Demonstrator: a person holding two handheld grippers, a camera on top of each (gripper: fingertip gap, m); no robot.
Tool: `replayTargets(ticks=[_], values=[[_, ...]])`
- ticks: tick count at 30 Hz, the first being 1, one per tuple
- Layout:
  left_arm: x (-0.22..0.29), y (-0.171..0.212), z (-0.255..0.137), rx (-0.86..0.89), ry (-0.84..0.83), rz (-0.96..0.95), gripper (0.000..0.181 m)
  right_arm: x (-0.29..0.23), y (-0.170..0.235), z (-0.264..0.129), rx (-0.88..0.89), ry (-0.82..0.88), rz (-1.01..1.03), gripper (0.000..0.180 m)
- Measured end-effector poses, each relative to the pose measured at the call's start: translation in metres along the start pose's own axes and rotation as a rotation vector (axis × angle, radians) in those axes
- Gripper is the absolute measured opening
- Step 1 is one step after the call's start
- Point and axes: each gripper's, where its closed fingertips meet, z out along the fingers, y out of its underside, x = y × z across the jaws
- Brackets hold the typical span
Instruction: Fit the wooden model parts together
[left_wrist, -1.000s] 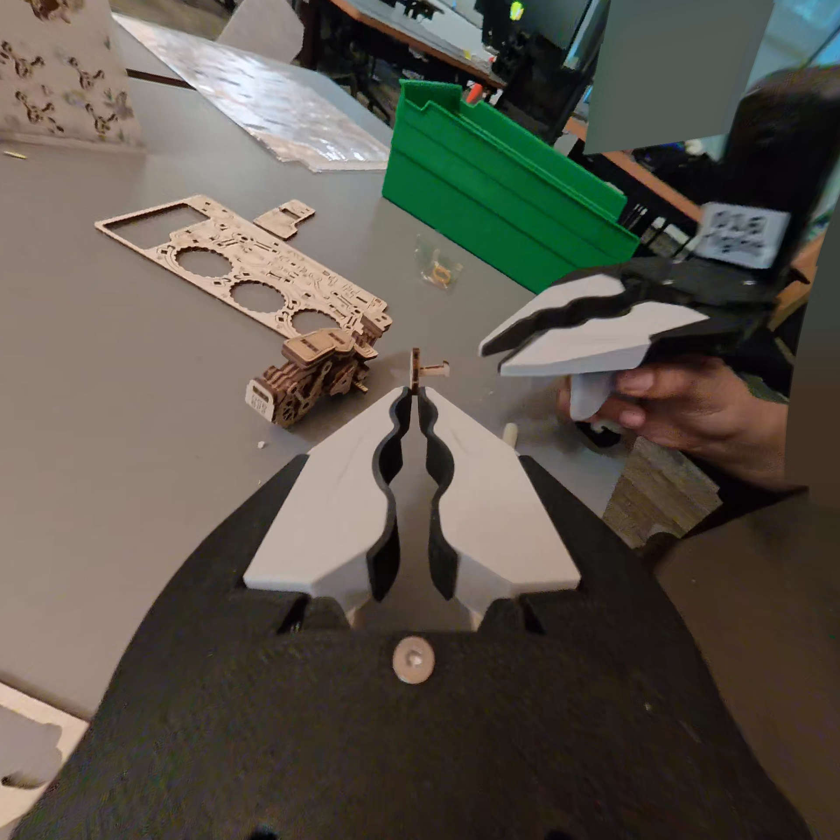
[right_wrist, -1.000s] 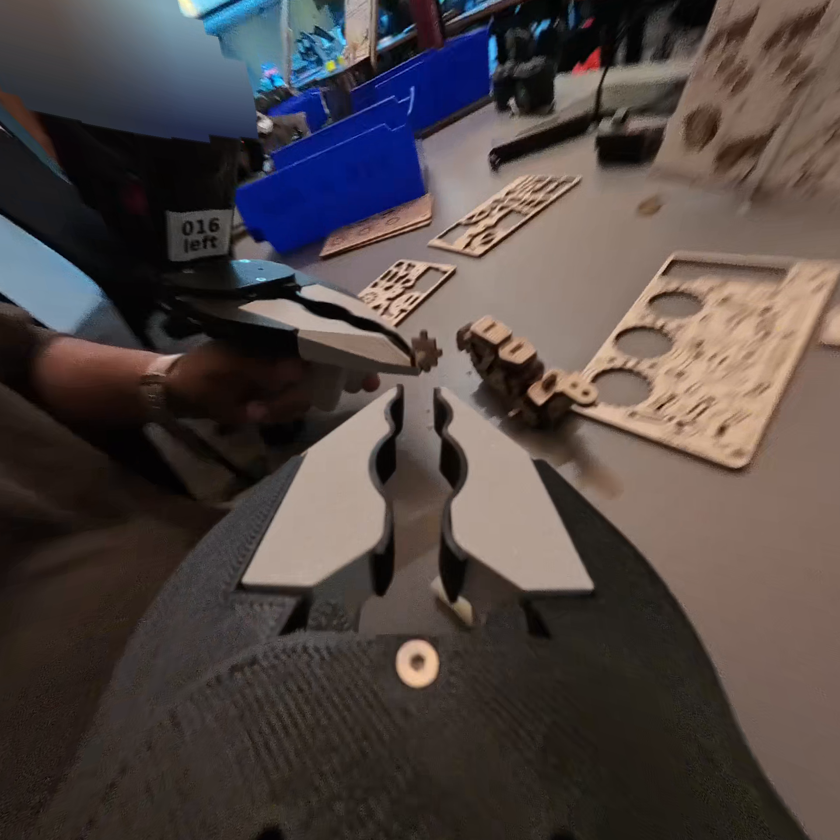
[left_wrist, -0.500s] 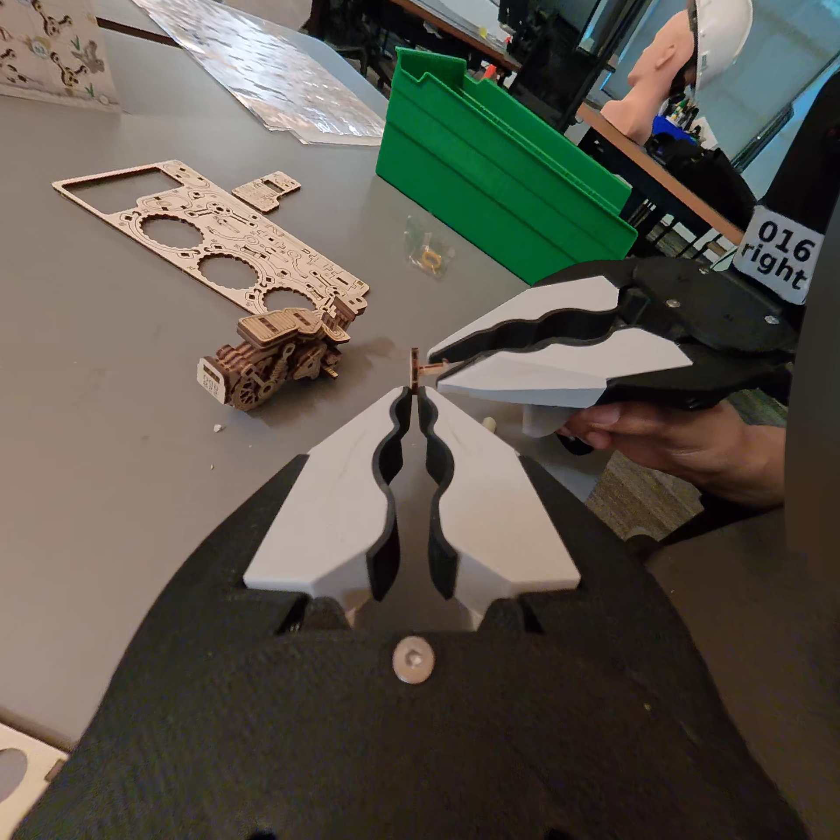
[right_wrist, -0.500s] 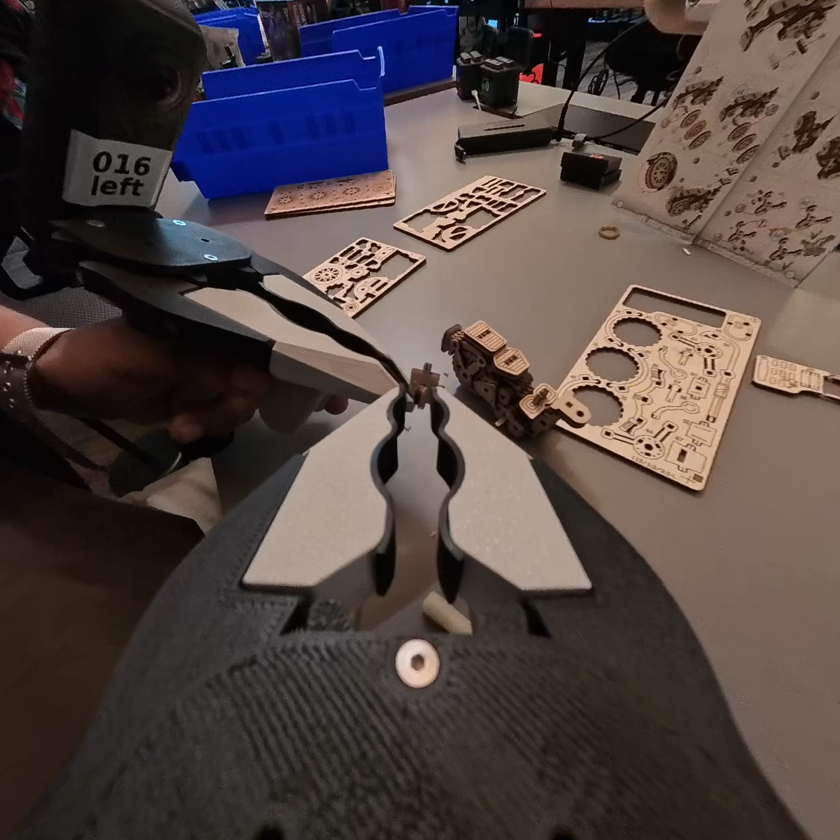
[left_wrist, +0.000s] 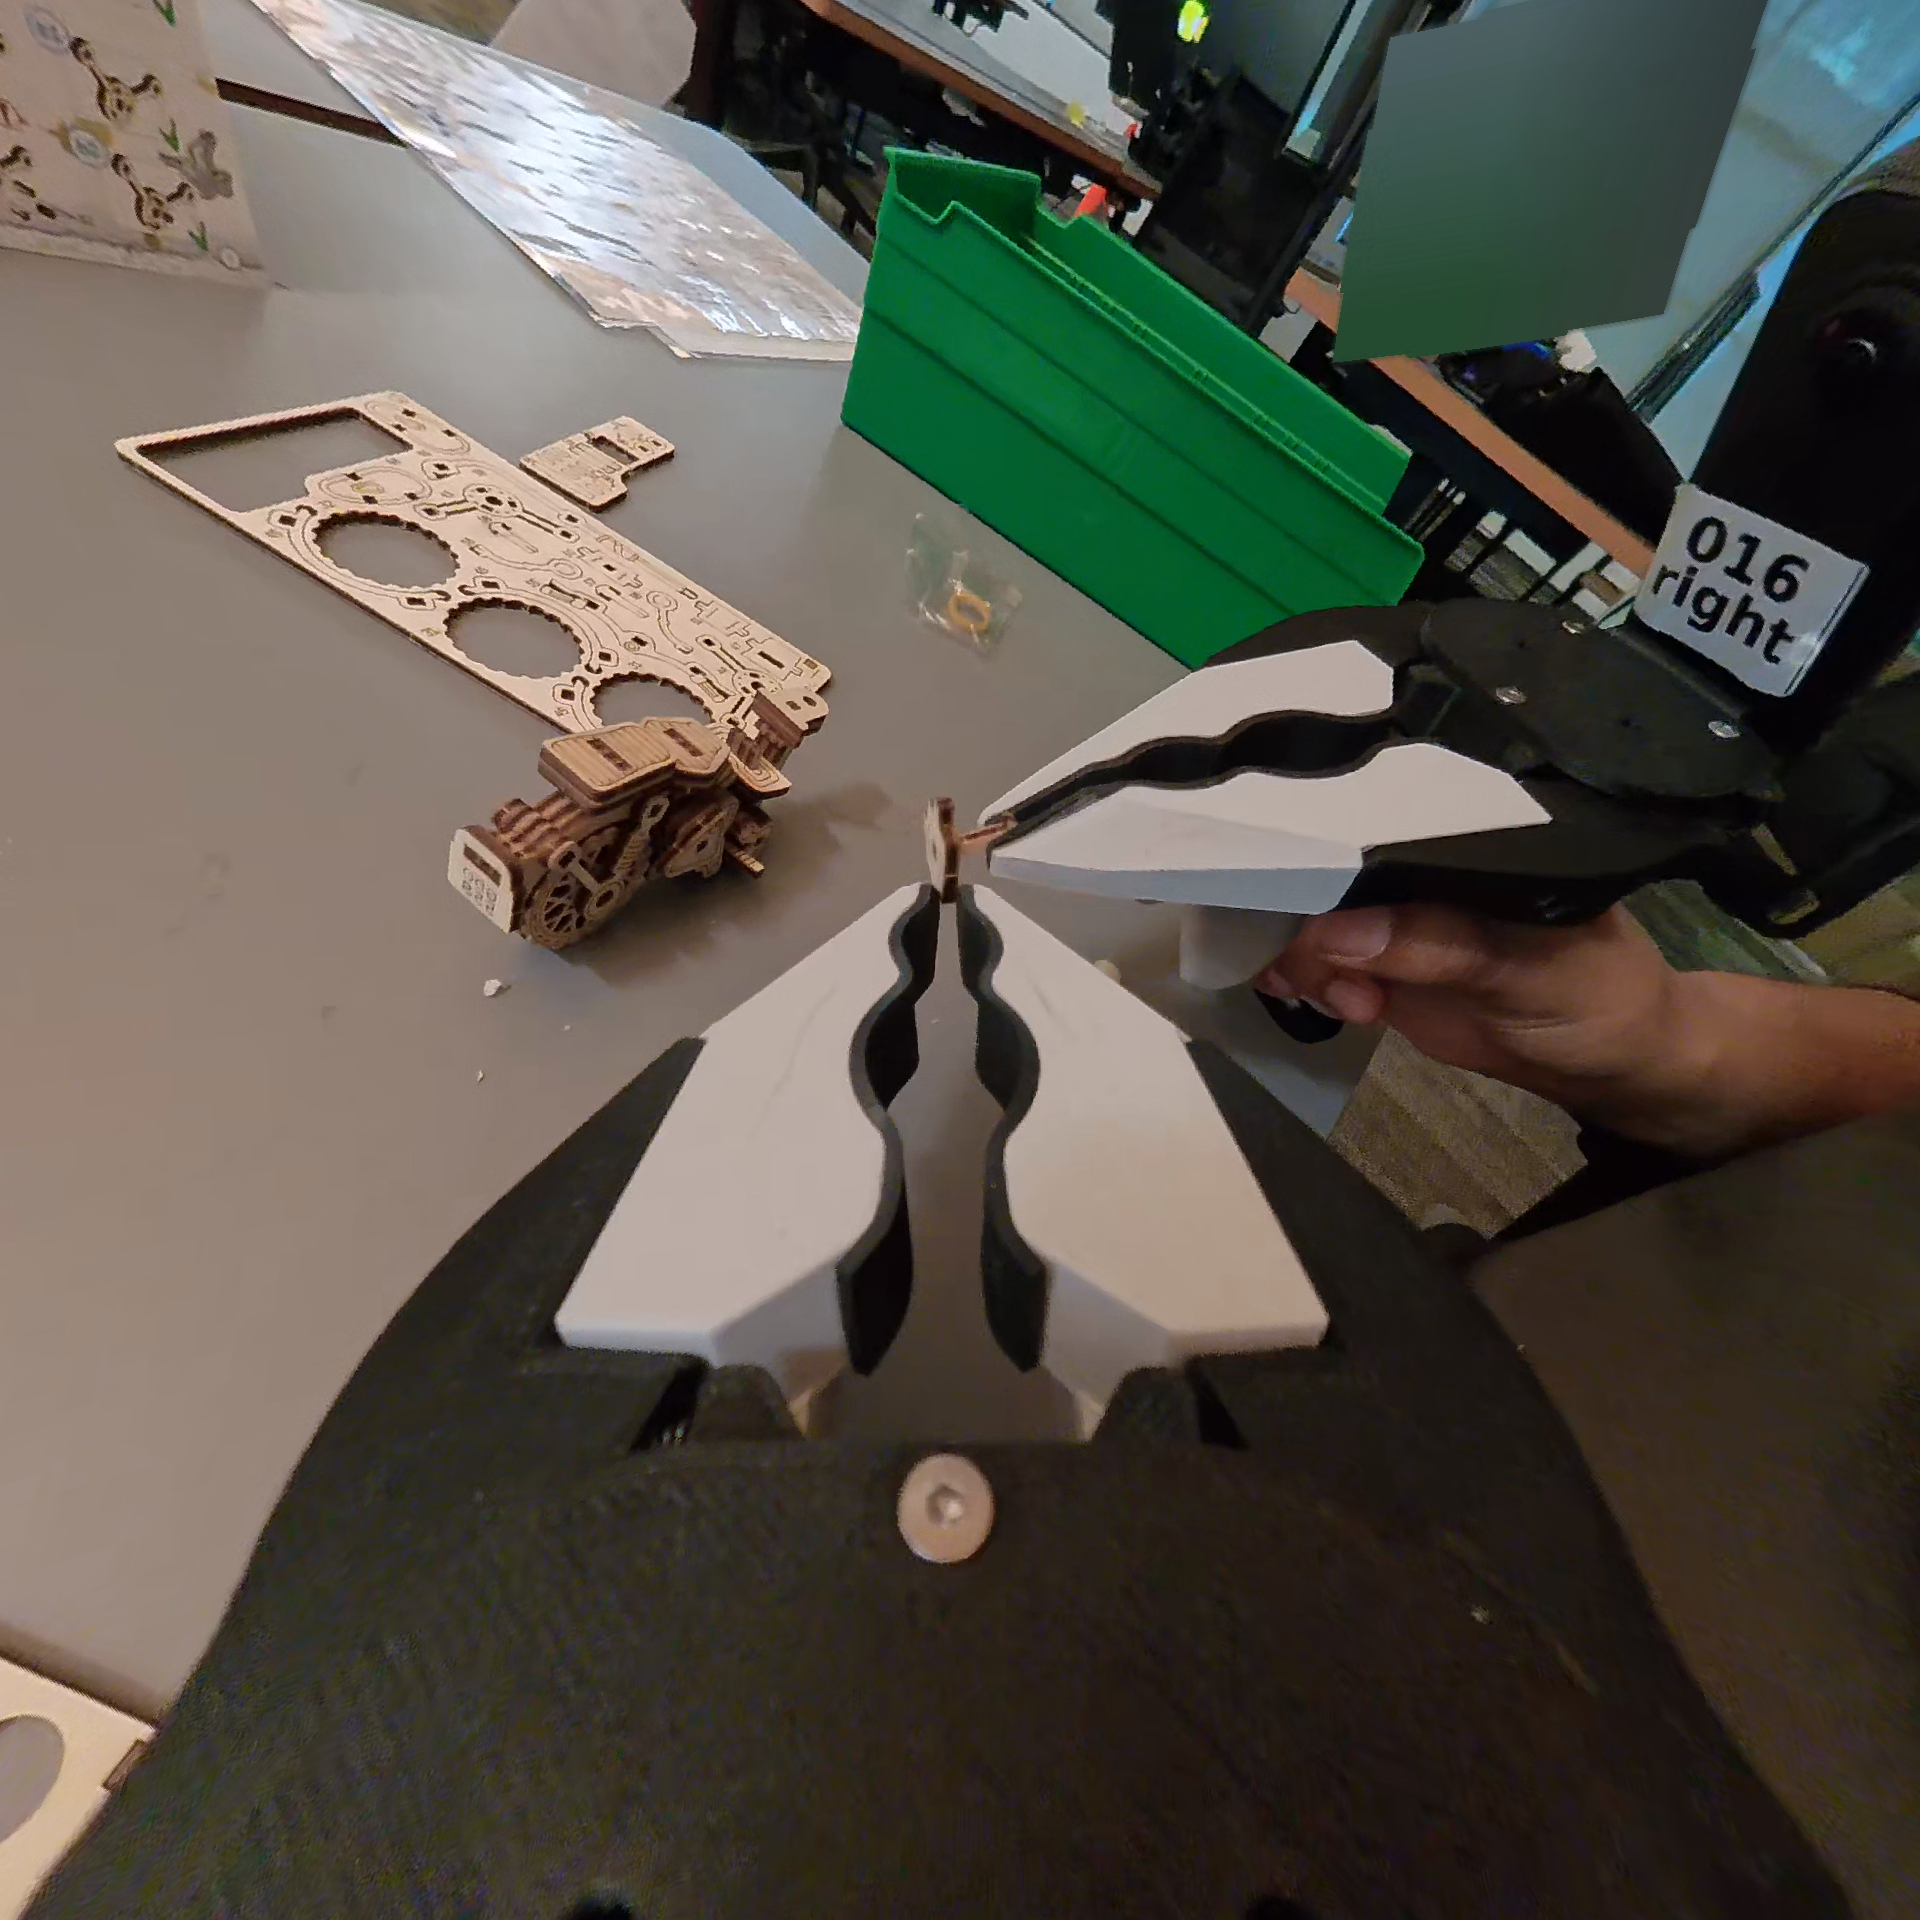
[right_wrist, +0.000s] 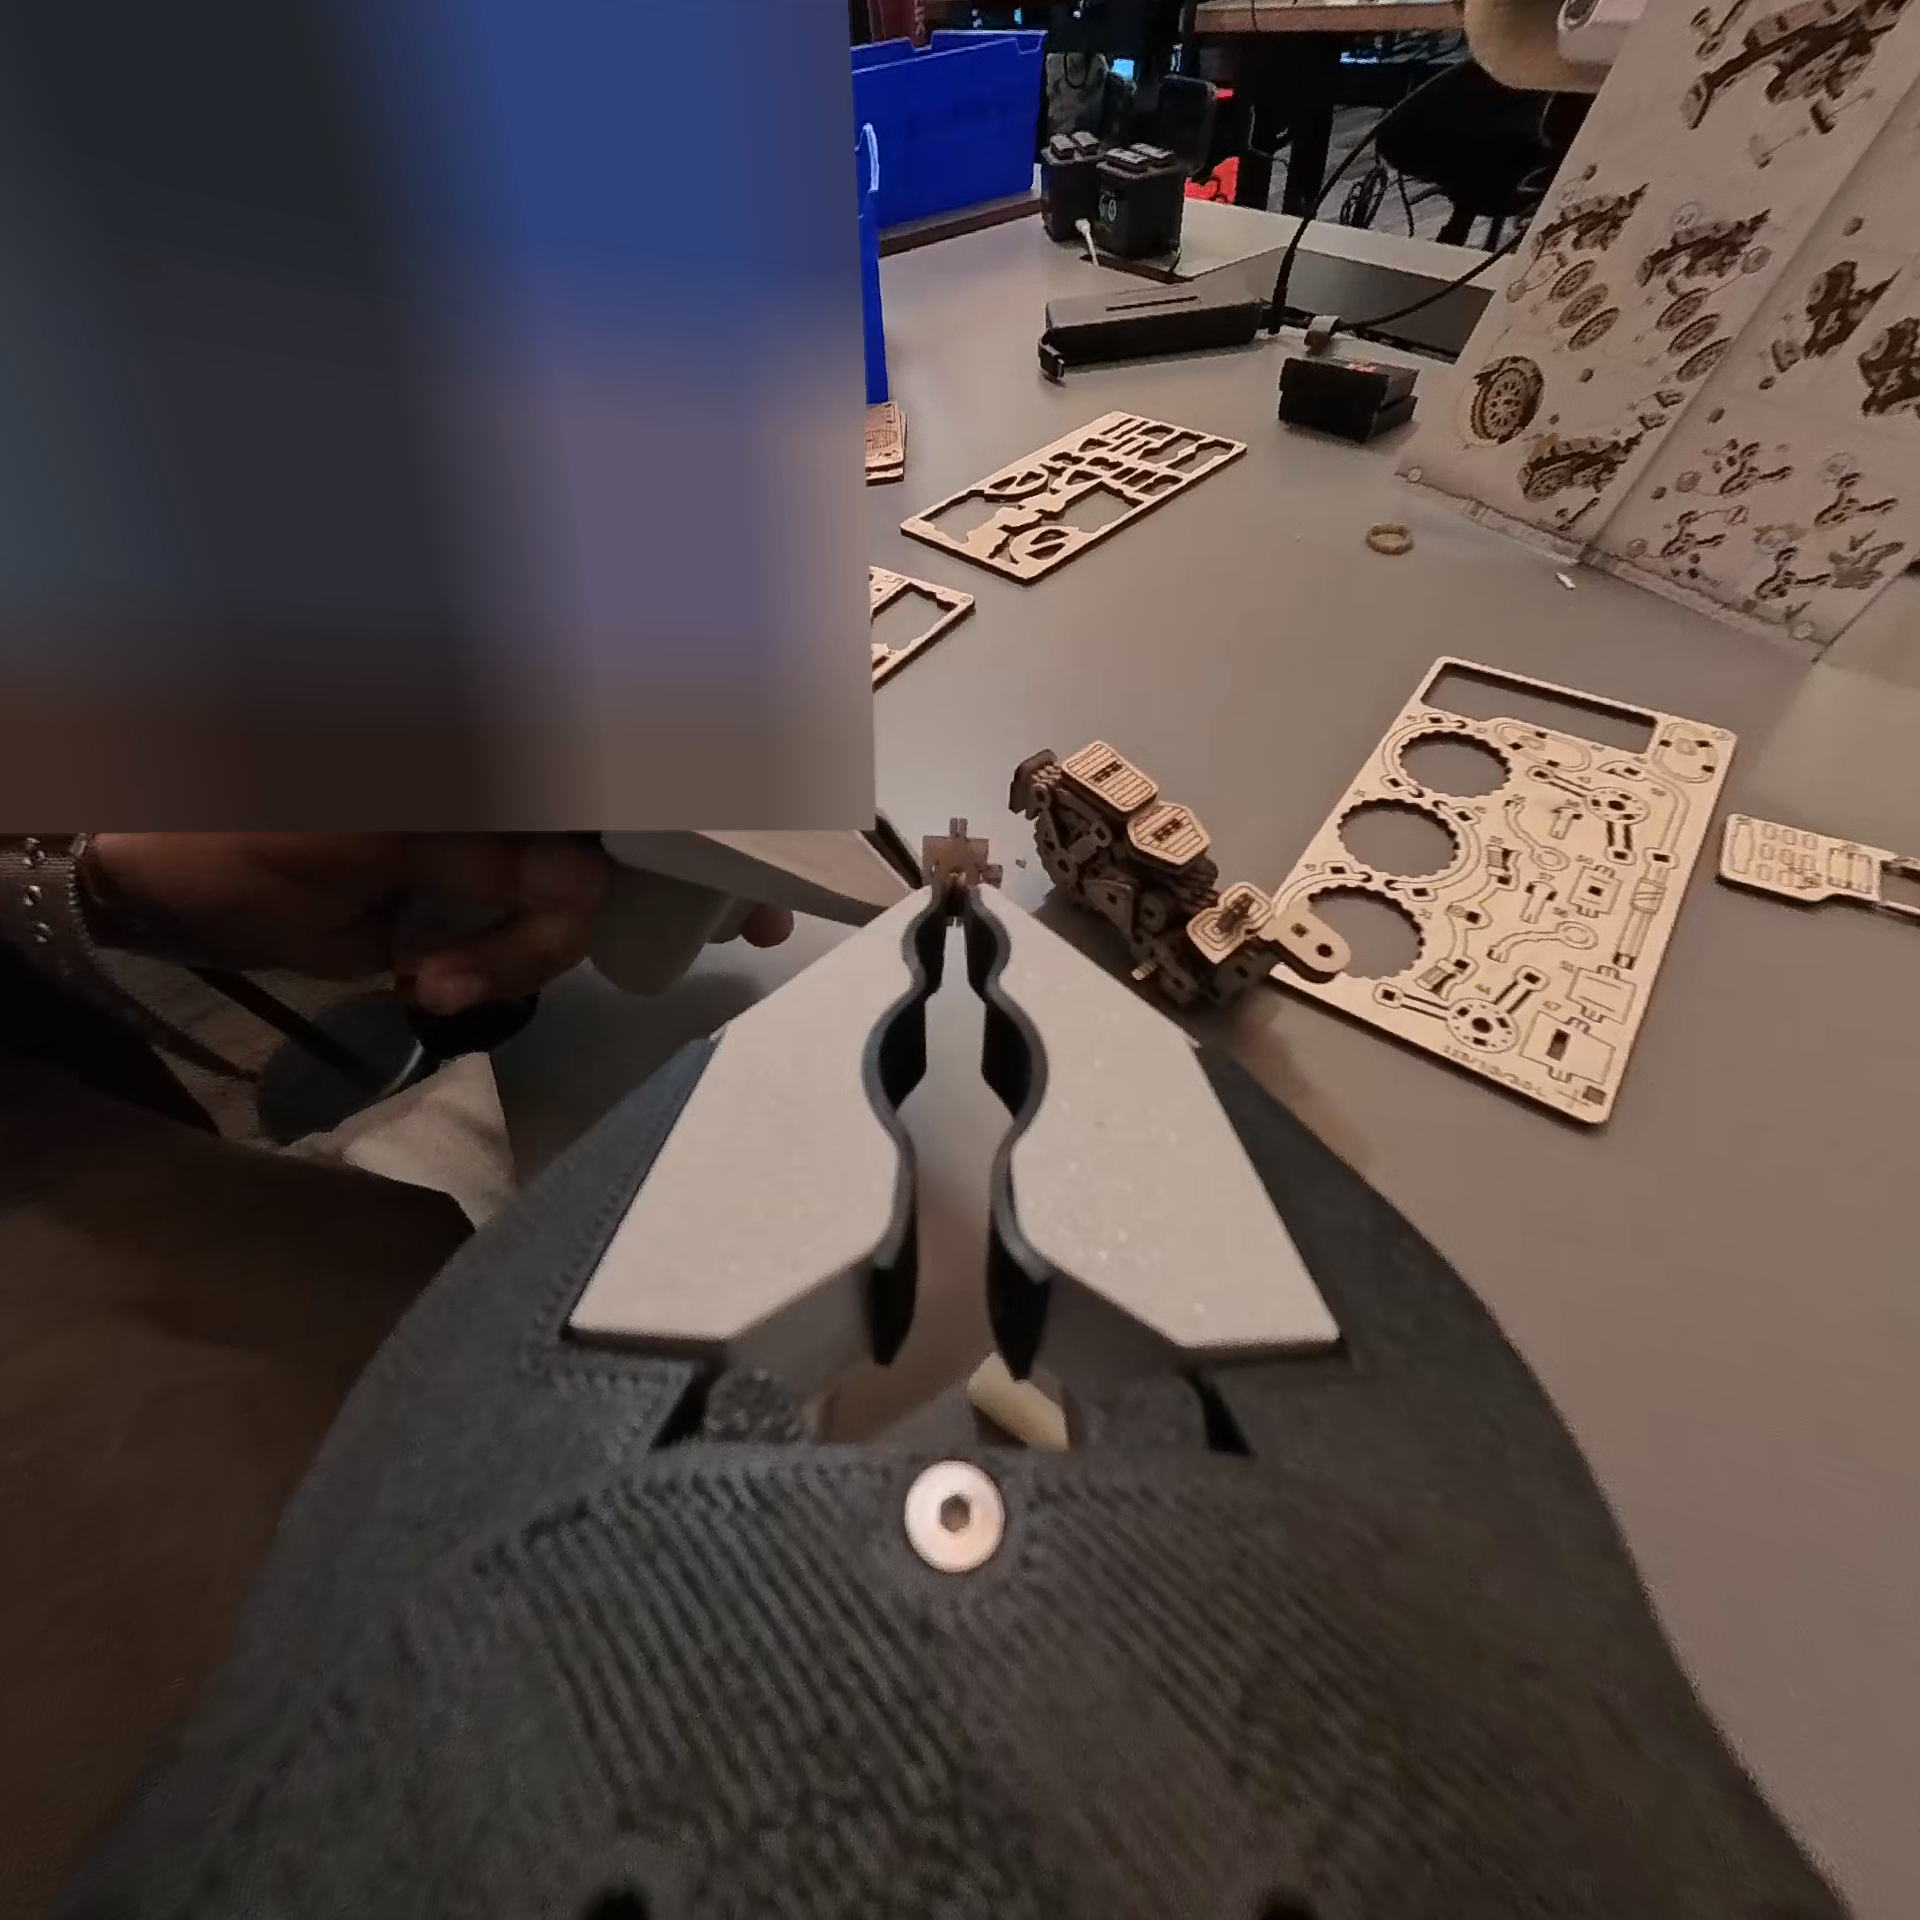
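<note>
My left gripper is shut on a small flat wooden piece, held edge-on above the grey table. A thin peg sticks out of the piece to the right. My right gripper comes in from the right and is shut on that peg. In the right wrist view the right gripper pinches the same piece; a blur patch hides most of the left gripper, only one finger shows. The part-built wooden motorcycle model stands on the table just beyond, untouched.
A punched wooden parts sheet lies behind the model, with a small loose panel beside it. A green bin, a small bag, more sheets, black devices and a blue bin lie farther off. Both grippers' tips are close together, under 4 cm apart. The small loose panel is about 25 centimetres from both grippers' fingertips. Seen from the right wrist view as well.
The right gripper moved in from the right, where it hung open and apart, and closed its tips on the peg of the piece held by the left gripper.
</note>
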Motion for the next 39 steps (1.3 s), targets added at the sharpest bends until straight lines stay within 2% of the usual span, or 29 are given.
replayTargets(ticks=[18, 39], values=[[0.0, 0.001, -0.002, -0.011, 0.006, -0.005, 0.0, -0.005, 0.003, 0.001, -0.034, -0.002, -0.041, 0.001], [-0.003, 0.012, -0.001, -0.099, -0.105, 0.228, 0.0, -0.01, 0.018, 0.002, -0.117, -0.027, -0.078, 0.001]])
